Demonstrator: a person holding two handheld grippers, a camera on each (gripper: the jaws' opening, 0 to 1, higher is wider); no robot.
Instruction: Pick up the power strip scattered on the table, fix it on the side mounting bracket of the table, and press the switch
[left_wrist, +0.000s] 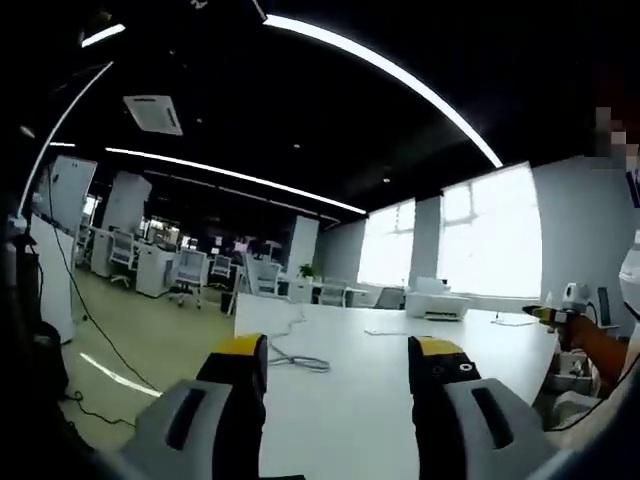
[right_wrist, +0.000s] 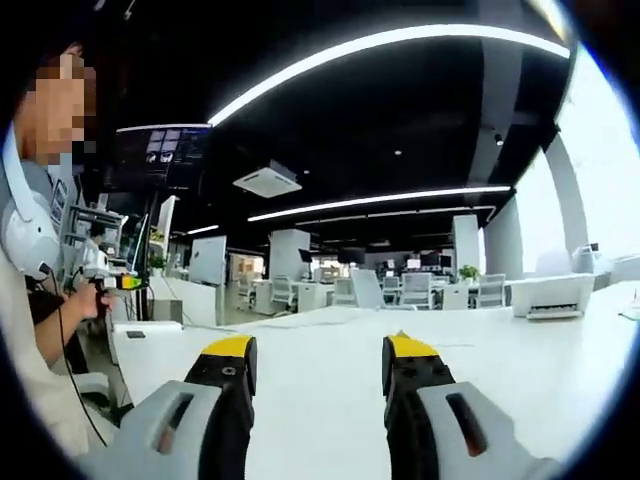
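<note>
Left gripper view: my left gripper (left_wrist: 338, 362) gapes wide, holding nothing, over one white tabletop (left_wrist: 360, 400); one cable (left_wrist: 290, 355) trails there, its plugged end indistinct. Right gripper view: my right gripper (right_wrist: 318, 365) is equally spread and empty; one printer (right_wrist: 552, 296), partly washed out.

The thin grey cable (left_wrist: 300, 358) on the white counter (left_wrist: 360, 400) passes behind the left tool (left_wrist: 340, 365), its end hidden.
</note>
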